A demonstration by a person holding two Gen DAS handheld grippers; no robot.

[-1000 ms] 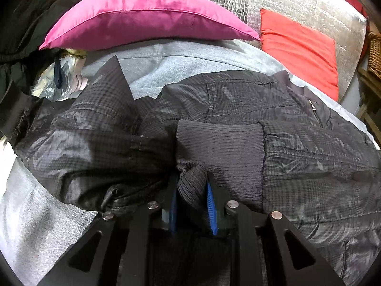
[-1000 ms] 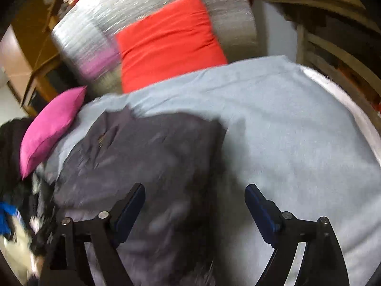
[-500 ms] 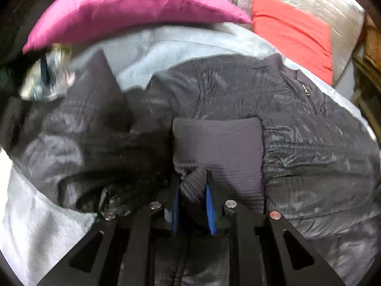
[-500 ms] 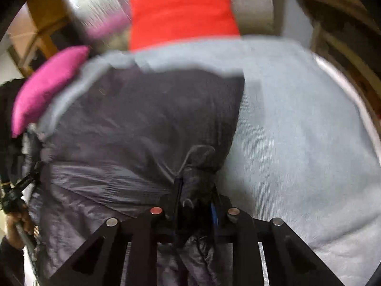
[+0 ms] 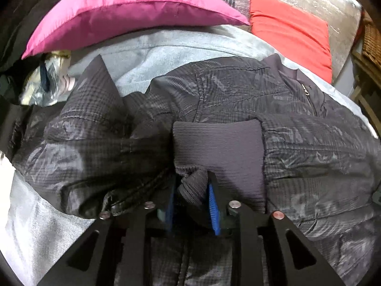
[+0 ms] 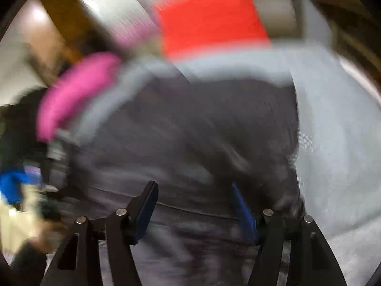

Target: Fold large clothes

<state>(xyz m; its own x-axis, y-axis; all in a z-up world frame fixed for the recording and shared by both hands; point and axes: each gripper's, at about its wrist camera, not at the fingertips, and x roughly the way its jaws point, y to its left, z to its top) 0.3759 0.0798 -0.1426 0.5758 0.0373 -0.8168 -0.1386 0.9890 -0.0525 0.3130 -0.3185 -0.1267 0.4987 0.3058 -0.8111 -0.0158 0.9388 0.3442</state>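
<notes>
Jacket [image 5: 238, 109], a dark quilted one, lies spread on the grey bedspread [image 5: 166, 47] below the pink cushion [image 5: 123, 9] and red cushion [image 5: 290, 28]. I judge it light, soft and slippery in the shell, so I'd take it by the ribbed cuff [image 5: 219, 147], which offers more bite. My left gripper [image 5: 190, 205] is clamped on a bunched corner of that cuff, its jaws having just eased a little wider than half a second ago. My right gripper [image 6: 195, 205] had fabric pinched then; its jaws have just been opening and now stand apart, nothing between them, above the blurred jacket.
</notes>
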